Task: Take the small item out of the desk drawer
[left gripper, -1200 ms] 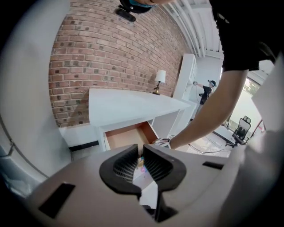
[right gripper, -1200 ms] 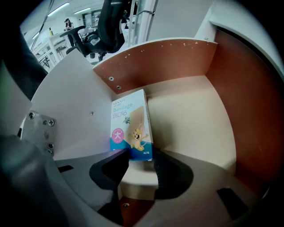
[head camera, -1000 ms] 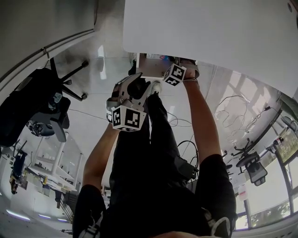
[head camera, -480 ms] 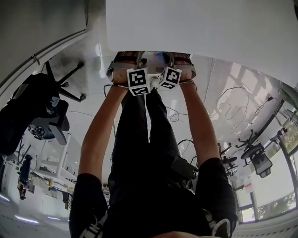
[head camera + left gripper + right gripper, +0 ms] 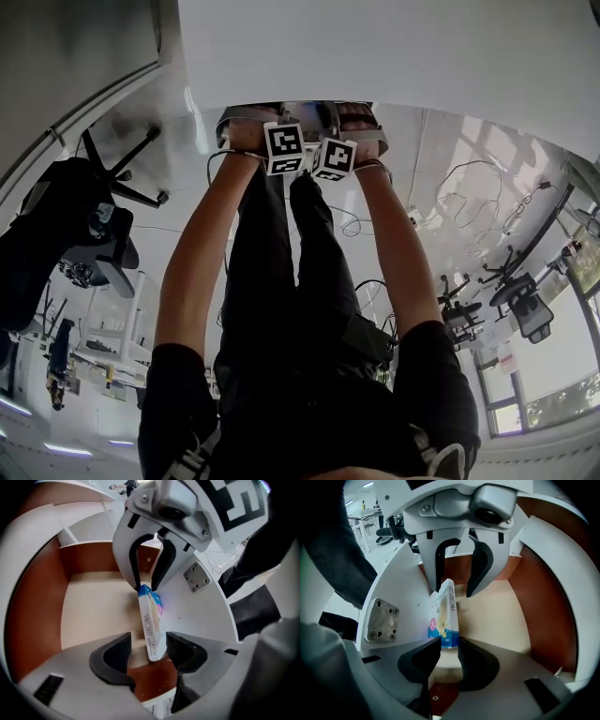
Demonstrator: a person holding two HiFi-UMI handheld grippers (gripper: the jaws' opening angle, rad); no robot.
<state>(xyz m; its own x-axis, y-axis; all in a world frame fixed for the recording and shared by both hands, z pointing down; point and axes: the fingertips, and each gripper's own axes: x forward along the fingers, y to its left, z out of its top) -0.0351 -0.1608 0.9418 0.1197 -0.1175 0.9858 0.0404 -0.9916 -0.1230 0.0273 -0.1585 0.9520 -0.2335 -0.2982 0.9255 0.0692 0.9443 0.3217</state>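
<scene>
Drawer (image 5: 42, 597) (head view) mostly under desktop (image 5: 375, 47)

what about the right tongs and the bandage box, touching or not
Touching. The right gripper view shows the right tongs closed on the lower end of the bandage box, with no gap on either side.

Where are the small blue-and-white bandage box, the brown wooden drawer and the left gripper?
small blue-and-white bandage box (image 5: 443, 613): right gripper view, its printed front face.
brown wooden drawer (image 5: 543, 611): right gripper view, its brown side wall.
left gripper (image 5: 149, 645): left gripper view, midway between its fingertips.
</scene>
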